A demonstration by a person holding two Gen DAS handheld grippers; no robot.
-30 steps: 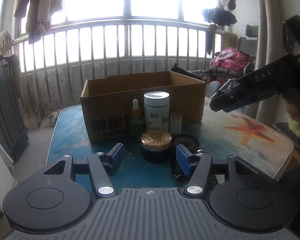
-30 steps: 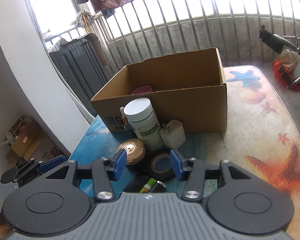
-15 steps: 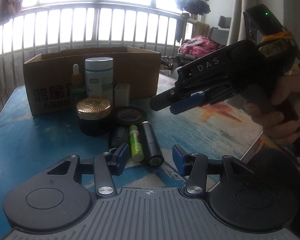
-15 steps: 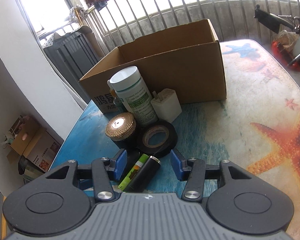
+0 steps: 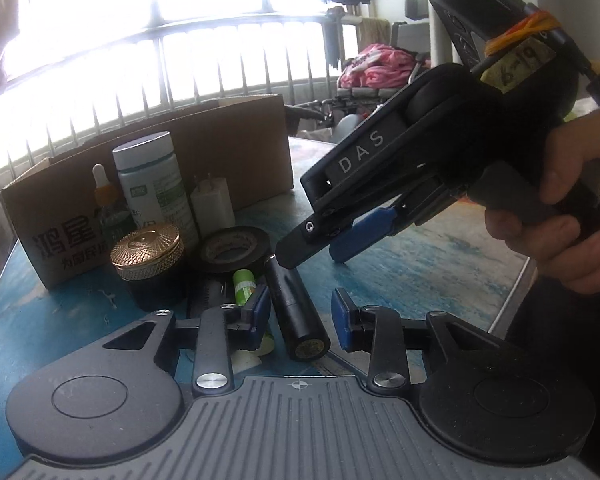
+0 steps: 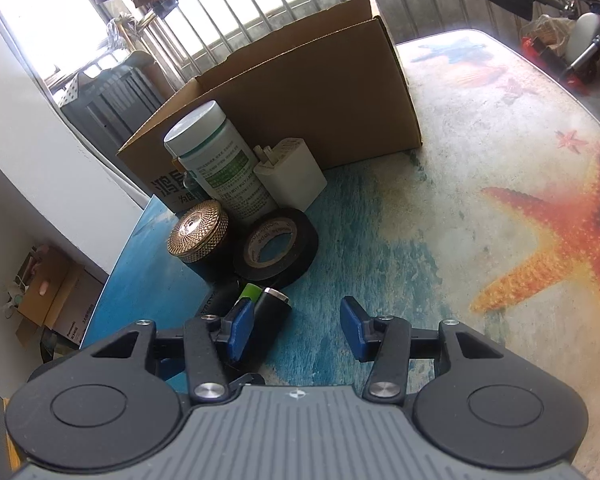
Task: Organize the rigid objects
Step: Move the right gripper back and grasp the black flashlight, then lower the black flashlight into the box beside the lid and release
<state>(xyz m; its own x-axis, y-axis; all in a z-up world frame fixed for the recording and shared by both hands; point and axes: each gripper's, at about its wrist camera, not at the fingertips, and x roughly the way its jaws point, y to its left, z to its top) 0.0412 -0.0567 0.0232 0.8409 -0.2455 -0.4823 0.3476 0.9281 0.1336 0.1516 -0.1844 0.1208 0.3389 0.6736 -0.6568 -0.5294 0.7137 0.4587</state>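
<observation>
While black cylinder (image 5: 298,312) is lying on table (image 5: 400,272) between your left gripper (image 5: 299,317) pads, you're hovering both claws spread (right gripper (image 6: 298,330) too), pinching nothing. Pickup step, I'm judging; next needing squeeze, then lift toward cardboard box (image 6: 300,96).

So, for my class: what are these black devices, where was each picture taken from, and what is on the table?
They are two hand-held grippers, each with a camera looking along its blue fingers. The left gripper is open around a black cylinder; its view also shows the right gripper in a hand. The right gripper is open too and holds nothing. On the table stand a box, a bottle, a charger, a jar and tape.
</observation>
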